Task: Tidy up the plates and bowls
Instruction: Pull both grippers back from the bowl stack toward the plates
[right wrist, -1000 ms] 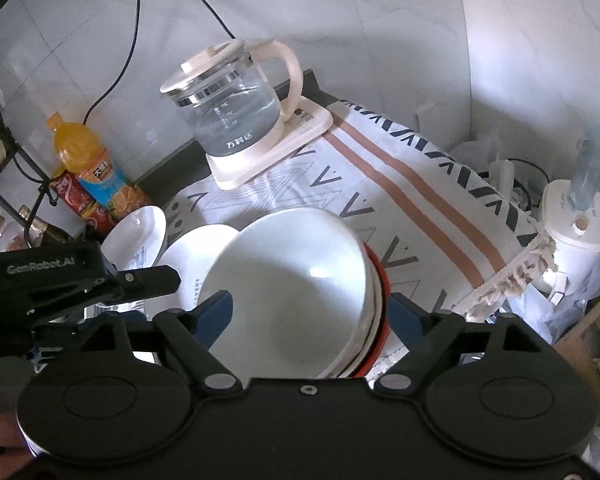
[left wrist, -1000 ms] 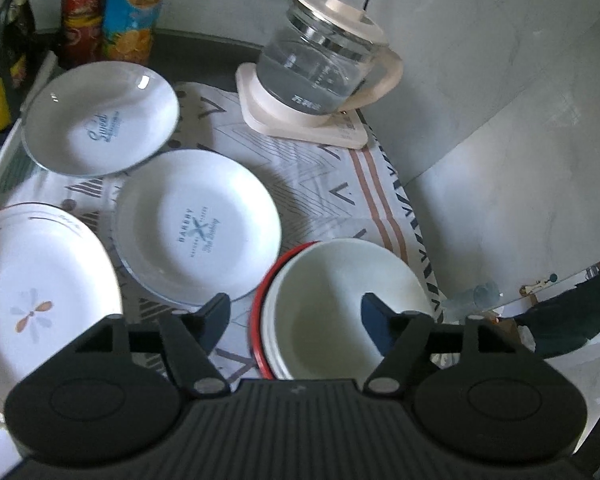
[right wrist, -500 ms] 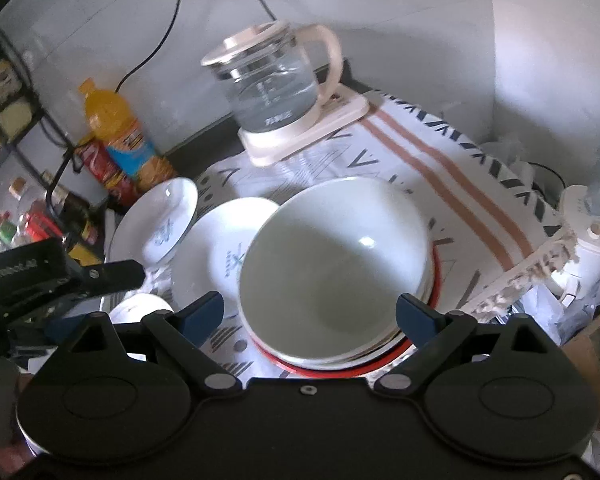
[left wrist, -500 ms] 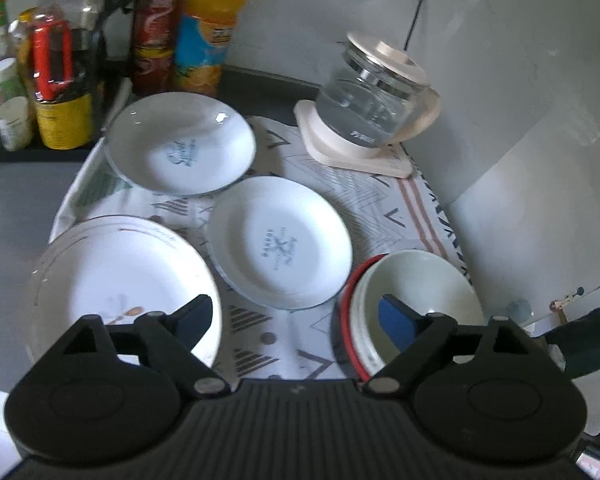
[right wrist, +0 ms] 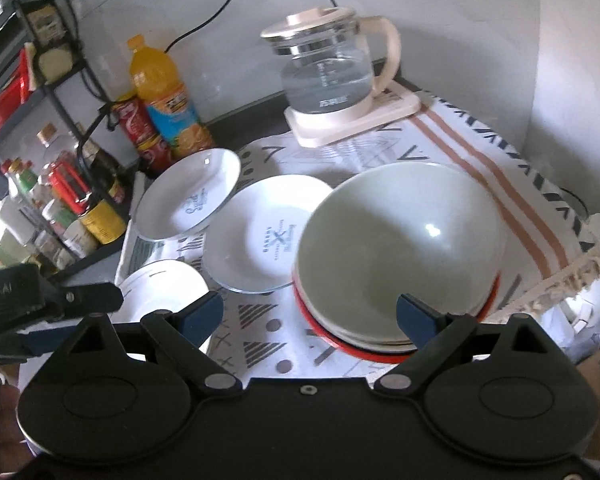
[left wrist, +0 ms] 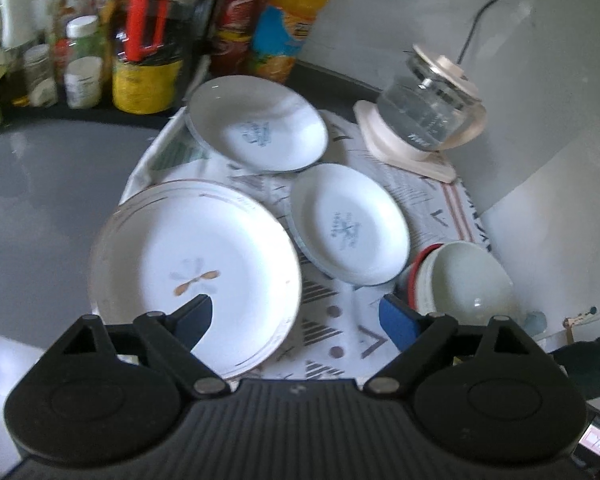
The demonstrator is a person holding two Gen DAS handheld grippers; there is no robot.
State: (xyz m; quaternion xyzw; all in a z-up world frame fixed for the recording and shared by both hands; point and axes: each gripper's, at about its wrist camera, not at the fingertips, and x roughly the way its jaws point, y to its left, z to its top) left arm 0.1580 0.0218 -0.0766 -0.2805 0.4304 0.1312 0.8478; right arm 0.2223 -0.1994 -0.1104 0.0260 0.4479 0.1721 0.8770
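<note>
We read "BARNEY" over a crossed mark in the middle plate (right wrist: 270, 234); the far plate (right wrist: 188, 198) carries blue script too blurred to make out. The kettle (right wrist: 328, 68) bears white lettering we cannot read, and the left tongs (right wrist: 60, 316) show "obot.AI" on their body. The juice bottle (right wrist: 166, 104) has a blue label with orange fruit.

All crockery lies on a patterned cloth (right wrist: 432, 148). The big plate (left wrist: 196, 272), white with a small orange-and-grey motif and a thin rim line, sits nearest the left tongs (left wrist: 296, 316). The bowls (right wrist: 400, 248) are nested, pale inside, the lowest red-rimmed. Both left and right tongs (right wrist: 310, 314) gape wide, having just spread, nothing between them.
</note>
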